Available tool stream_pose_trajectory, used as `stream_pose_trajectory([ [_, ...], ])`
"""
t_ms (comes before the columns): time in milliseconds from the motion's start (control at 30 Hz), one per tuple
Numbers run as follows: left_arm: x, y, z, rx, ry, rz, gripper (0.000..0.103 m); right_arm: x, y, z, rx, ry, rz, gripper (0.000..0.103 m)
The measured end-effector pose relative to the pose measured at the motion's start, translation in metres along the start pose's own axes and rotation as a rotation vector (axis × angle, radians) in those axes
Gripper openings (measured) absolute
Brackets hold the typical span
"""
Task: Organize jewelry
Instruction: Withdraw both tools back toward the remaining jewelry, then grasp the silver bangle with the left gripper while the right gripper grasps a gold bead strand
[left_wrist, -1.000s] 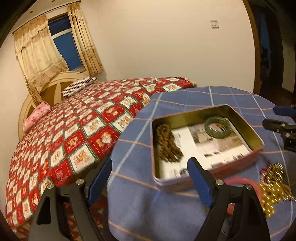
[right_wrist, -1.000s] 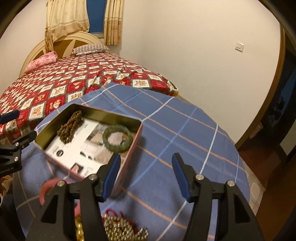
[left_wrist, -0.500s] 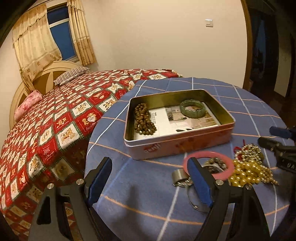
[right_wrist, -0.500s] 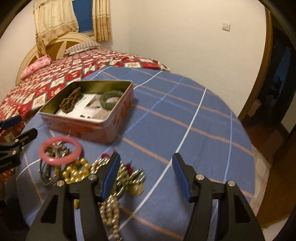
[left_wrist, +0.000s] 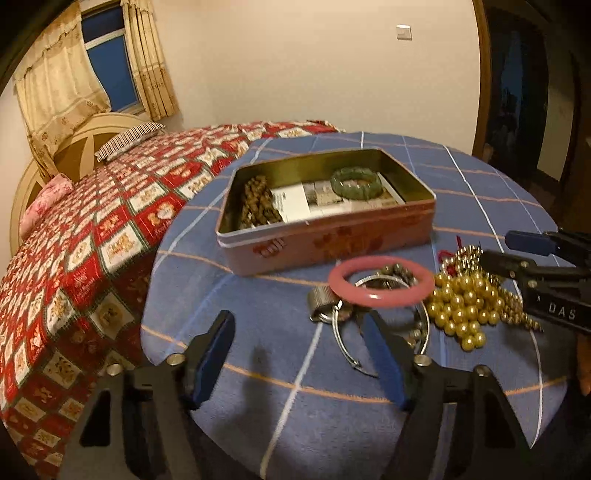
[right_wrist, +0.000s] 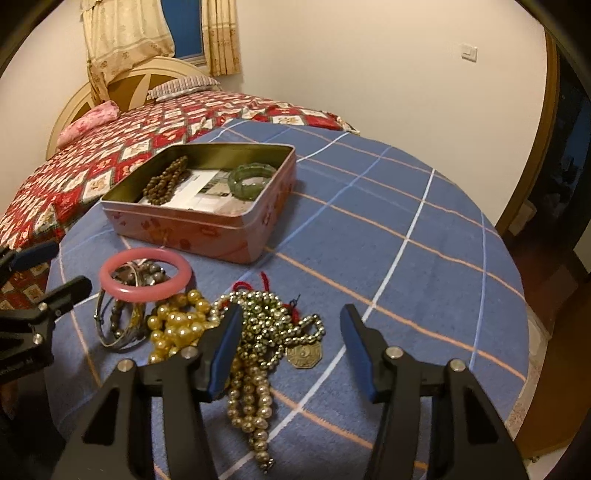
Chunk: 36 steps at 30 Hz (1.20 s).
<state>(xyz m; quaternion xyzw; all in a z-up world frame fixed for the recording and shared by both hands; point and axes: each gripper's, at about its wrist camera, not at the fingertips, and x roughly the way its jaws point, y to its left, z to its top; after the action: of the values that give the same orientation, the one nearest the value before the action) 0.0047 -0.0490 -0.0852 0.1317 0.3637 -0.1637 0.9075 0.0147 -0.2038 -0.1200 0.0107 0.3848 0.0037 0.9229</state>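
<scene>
Left gripper (left_wrist: 299, 338): blue-padded jaws spread wide, holding nothing, poised over the near edge of the round table covered in blue plaid cloth (left_wrist: 258, 406). Its right finger overlaps the view of the thin silver bangle (left_wrist: 345, 343); contact cannot be judged. Right gripper (right_wrist: 290, 332): jaws likewise wide and empty, the left finger above the long strand of small brass-coloured beads (right_wrist: 255, 354).

Compared with one second earlier, both cameras have drawn back toward the near edge. The open pink rectangular tin box (left_wrist: 332, 240), which then filled the foreground between the jaws, now lies farther out near the table's centre, and the loose jewellery heap is in full view before it.

The heap lies between tin and near edge: a pink smooth ring bangle (left_wrist: 382, 280) resting on the silver bangle and dark beads, a cluster of large gold pearl beads (left_wrist: 463, 306) just beside it, and an octagonal brass pendant (right_wrist: 303, 355) with red cord (right_wrist: 258, 282) on the brass strand.

Inside the tin, unchanged in position: a brown wooden bead bracelet (left_wrist: 256, 203) at the left wall and a green jade-like bangle (left_wrist: 355, 181) toward the far right corner, both on printed paper (left_wrist: 295, 203).

Beyond the far edge: a bed with a red patchwork quilt (left_wrist: 110, 221).
</scene>
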Motion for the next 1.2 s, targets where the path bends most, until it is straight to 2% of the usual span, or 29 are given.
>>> stream_pose_trajectory([
  [167,0.009,-0.003,-0.004,-0.003,0.035,-0.029,0.06,0.0,-0.001,-0.002,0.009,0.002,0.012,0.052],
  [267,0.018,-0.003,-0.005,-0.01,0.058,-0.043,0.051,0.002,0.0,-0.003,0.003,0.01,0.014,0.052],
  [333,0.023,-0.003,-0.004,-0.017,0.075,-0.059,0.037,0.004,0.001,-0.003,-0.006,0.022,0.014,0.052],
  [400,0.026,-0.003,-0.004,-0.019,0.079,-0.078,0.028,0.005,0.001,-0.003,-0.007,0.026,0.018,0.051],
  [433,0.026,-0.004,-0.004,-0.016,0.079,-0.092,0.019,0.007,0.001,-0.003,-0.004,0.031,0.023,0.051],
  [500,0.025,-0.008,-0.004,-0.004,0.075,-0.109,0.009,0.01,0.001,-0.002,-0.001,0.043,0.035,0.046],
  [633,0.019,-0.009,-0.004,0.002,0.055,-0.13,0.006,0.011,0.004,-0.002,-0.02,0.049,0.058,0.033],
  [700,0.015,-0.008,-0.004,-0.002,0.041,-0.135,0.003,0.01,0.006,-0.002,-0.03,0.046,0.066,0.018],
  [967,-0.009,-0.002,0.003,0.005,-0.022,-0.128,0.003,0.002,0.003,-0.003,-0.017,0.007,0.074,0.007],
  [1200,-0.038,0.004,0.016,0.014,-0.105,-0.108,0.003,-0.015,0.003,0.004,-0.013,-0.049,0.07,0.007],
])
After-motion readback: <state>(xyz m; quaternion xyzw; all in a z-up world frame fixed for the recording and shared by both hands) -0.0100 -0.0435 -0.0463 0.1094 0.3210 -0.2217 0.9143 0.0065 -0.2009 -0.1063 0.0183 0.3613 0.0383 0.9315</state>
